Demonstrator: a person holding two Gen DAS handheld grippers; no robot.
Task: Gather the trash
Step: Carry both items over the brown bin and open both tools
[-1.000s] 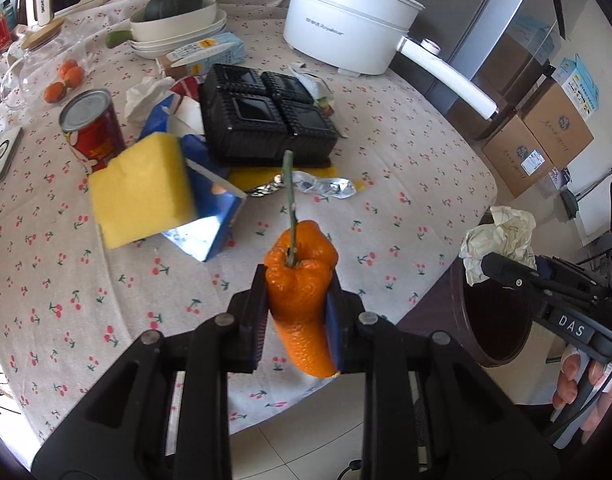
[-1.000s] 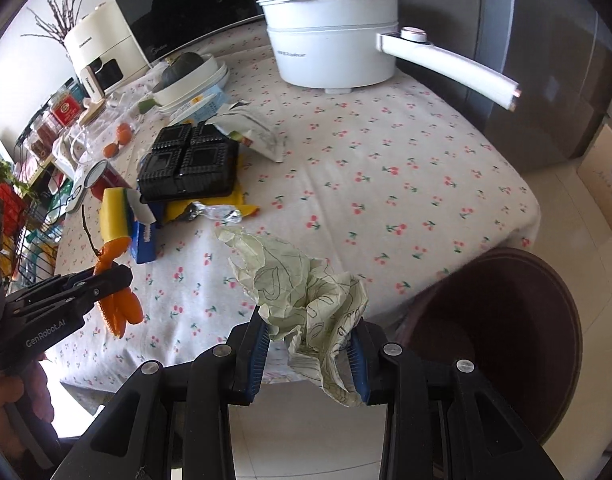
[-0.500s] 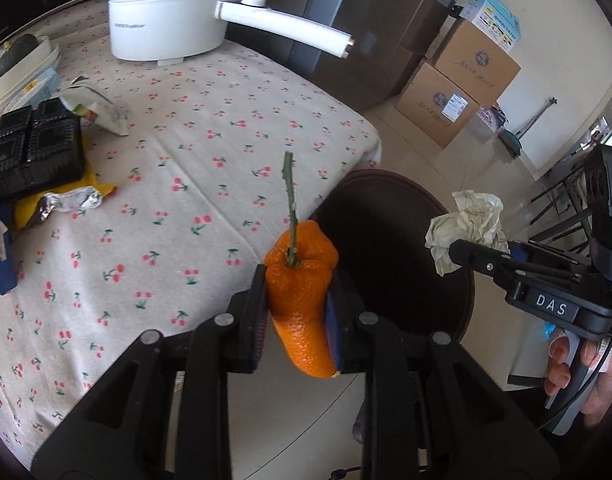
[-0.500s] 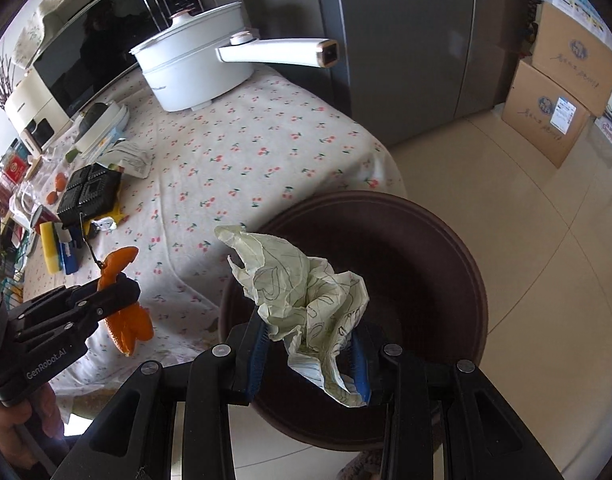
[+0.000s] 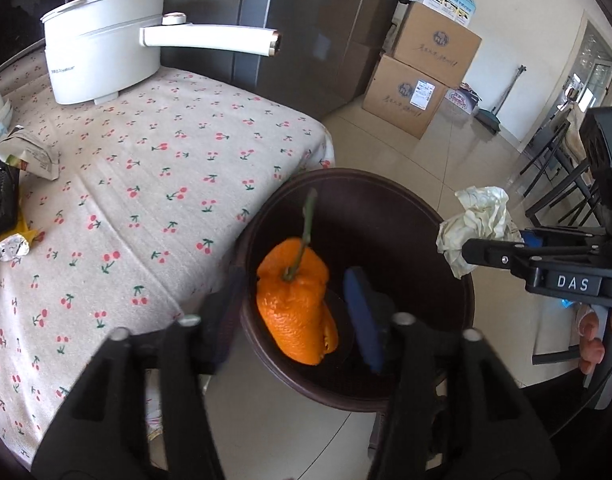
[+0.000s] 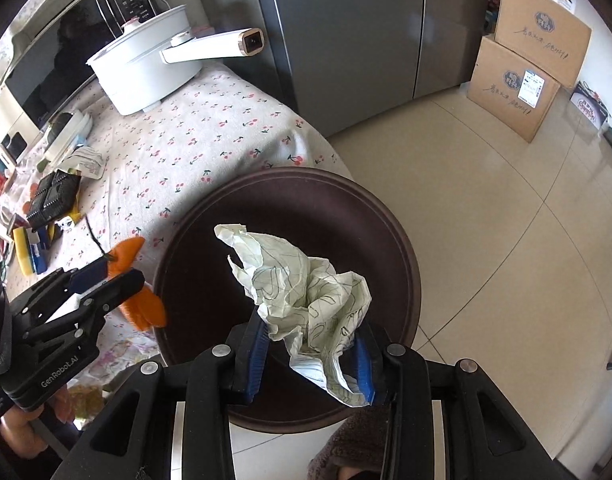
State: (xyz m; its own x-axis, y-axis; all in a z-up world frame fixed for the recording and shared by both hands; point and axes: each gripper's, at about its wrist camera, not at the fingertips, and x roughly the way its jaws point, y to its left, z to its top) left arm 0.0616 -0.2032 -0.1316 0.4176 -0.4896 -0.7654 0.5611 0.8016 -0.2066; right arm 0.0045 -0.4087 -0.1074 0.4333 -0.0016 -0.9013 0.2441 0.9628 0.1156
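Now your left gripper (image 5: 296, 308) is opening over the dark bin (image 5: 385, 200), orange peel (image 5: 296, 308) loose between its jaws, while your right gripper (image 6: 309, 354), starting to open, still pinches crumpled paper (image 6: 306, 288) above it.

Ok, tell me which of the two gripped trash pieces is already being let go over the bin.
The orange peel: the left gripper is opening, pads clear. The crumpled paper remains pinched in the right gripper.

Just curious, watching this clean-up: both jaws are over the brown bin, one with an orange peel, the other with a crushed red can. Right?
Not quite. The right gripper carries a crumpled paper, not a can; the right wrist view shows it. The rest stands: both are over the brown bin, with the orange peel between the left gripper's opening jaws.
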